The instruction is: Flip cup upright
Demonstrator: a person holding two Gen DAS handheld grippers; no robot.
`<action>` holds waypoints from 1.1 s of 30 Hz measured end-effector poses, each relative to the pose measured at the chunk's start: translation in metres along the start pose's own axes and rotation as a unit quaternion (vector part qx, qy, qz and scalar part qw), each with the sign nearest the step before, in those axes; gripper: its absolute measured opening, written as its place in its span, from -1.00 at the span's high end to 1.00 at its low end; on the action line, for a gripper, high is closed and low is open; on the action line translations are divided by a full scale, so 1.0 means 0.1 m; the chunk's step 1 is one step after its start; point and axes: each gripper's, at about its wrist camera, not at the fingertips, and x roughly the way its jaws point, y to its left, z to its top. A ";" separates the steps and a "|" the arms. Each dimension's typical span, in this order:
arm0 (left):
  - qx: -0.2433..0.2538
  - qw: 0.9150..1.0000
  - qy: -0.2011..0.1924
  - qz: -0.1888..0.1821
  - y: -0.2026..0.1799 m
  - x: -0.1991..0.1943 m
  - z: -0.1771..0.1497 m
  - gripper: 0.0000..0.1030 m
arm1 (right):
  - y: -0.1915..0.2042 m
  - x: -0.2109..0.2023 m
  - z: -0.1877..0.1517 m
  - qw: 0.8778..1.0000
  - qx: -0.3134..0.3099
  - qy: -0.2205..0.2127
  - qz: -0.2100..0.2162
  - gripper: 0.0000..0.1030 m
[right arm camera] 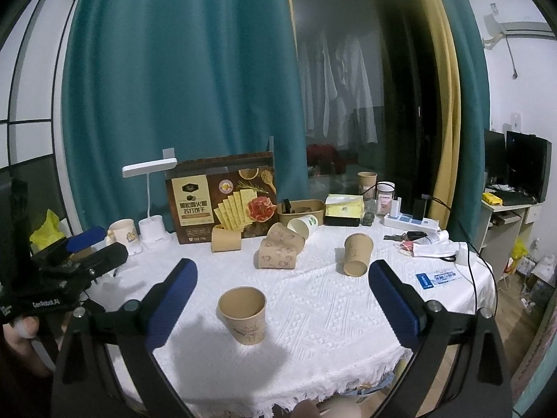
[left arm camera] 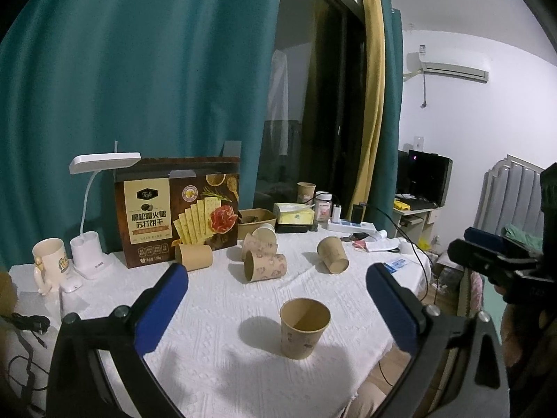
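A brown paper cup [left arm camera: 304, 327] [right arm camera: 243, 318] stands upright, mouth up, on the white tablecloth near the table's front edge. My left gripper [left arm camera: 276, 277] is open wide; the cup stands in the gap between its blue pads, touching neither. My right gripper [right arm camera: 282, 264] is open just as wide, with the same cup nearer its left pad and clear of it. Behind lie several more paper cups on their sides: a patterned pair [left arm camera: 264, 267] [right arm camera: 278, 257], one by the box [left arm camera: 194, 257] [right arm camera: 226, 238], and one to the right [left arm camera: 333, 255] [right arm camera: 357, 254].
At the back stand a cracker box [left arm camera: 181, 209], a white desk lamp [left arm camera: 90, 244], a mug [left arm camera: 48, 261], a tissue box [left arm camera: 294, 214], a jar and a power strip [right arm camera: 410, 223]. Cables hang off the right table edge. The other gripper shows at each view's side [left arm camera: 487, 254] [right arm camera: 87, 247].
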 end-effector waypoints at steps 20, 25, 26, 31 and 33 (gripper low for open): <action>0.000 1.000 -0.001 0.000 0.02 0.01 0.00 -0.98 | 0.02 0.02 -0.01 1.000 -0.001 0.002 0.000 -0.90; -0.003 1.000 -0.002 -0.005 0.01 0.01 -0.01 -0.98 | 0.01 0.03 -0.03 1.000 -0.002 0.001 0.003 -0.90; -0.003 1.000 -0.002 -0.005 0.01 0.02 -0.02 -0.98 | 0.01 0.04 -0.03 1.000 -0.002 0.001 0.003 -0.90; 0.001 1.000 -0.005 -0.007 -0.02 0.00 -0.03 -0.98 | -0.02 0.03 -0.06 1.000 -0.004 -0.003 0.007 -0.90; 0.001 1.000 -0.006 -0.007 -0.03 -0.01 -0.04 -0.98 | -0.02 0.03 -0.06 1.000 -0.003 -0.002 0.006 -0.90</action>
